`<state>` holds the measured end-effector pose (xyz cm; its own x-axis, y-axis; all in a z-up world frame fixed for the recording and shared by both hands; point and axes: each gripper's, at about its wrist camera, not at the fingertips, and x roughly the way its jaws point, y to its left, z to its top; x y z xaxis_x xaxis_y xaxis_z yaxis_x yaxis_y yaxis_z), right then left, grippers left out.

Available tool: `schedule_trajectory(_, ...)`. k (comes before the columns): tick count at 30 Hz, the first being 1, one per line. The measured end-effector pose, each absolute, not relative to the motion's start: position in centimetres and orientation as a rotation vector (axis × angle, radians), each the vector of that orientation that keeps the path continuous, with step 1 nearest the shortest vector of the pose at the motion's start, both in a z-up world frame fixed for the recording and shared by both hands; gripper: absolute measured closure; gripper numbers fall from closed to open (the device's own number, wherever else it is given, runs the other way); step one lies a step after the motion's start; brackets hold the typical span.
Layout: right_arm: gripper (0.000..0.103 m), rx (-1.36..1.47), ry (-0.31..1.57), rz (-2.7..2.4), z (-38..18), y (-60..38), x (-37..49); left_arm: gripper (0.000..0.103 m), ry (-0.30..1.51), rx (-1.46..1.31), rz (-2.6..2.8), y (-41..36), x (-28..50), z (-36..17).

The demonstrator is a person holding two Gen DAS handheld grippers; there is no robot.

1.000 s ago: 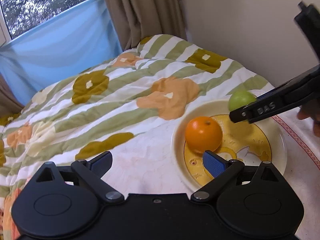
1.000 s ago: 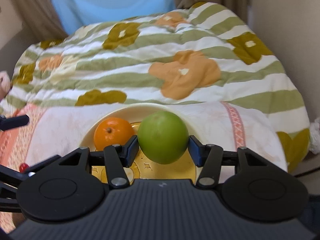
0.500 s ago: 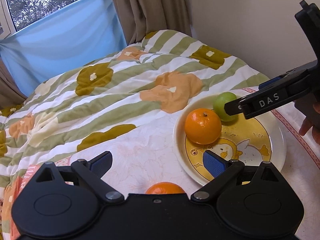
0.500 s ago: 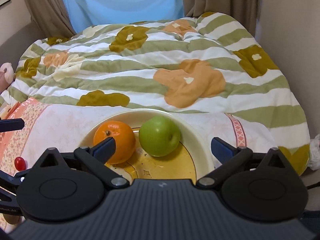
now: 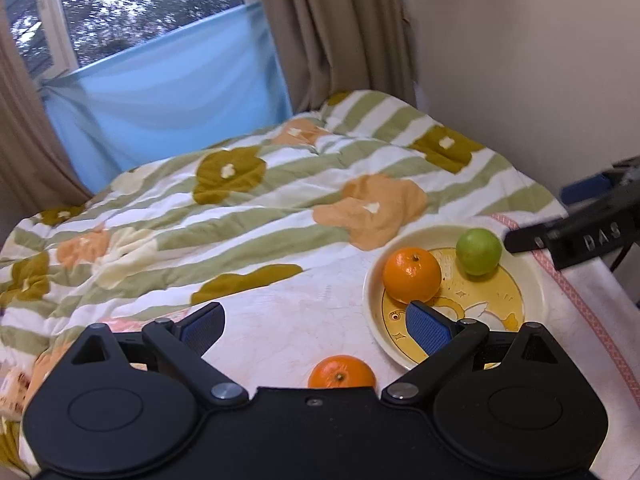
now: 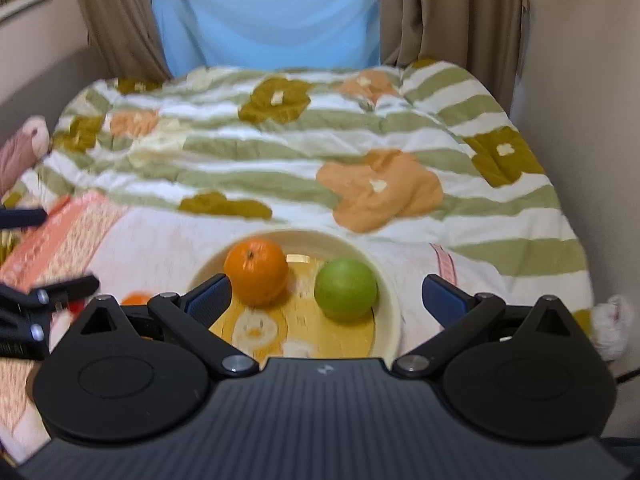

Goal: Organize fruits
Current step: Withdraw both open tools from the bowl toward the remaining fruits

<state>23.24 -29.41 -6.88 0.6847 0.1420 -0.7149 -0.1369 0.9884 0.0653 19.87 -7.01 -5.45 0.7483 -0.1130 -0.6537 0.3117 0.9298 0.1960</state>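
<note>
Fruits (image 6: 345,289) plated, both tongs (image 6: 327,294) agape

"DAS" on right tongs (image 5: 576,236)

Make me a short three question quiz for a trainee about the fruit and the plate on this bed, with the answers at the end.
1. True or false: the green apple lies on the plate.
2. How many oranges are on the plate? A) none B) one C) two
3. Fill in: the second orange lies on the ______, beside the plate.

Key
1. True; it sits next to the orange.
2. B
3. Cloth. Both the left gripper and the right gripper are open and empty.
</note>
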Motion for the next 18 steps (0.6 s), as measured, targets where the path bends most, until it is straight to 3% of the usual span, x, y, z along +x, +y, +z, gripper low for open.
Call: schedule_trajectory(18,0.000,0.015,0.738,0.268,-0.8,-26.5,10.1,0.004,0.613,0.242,-0.167,-3.2,7.4,-0.6)
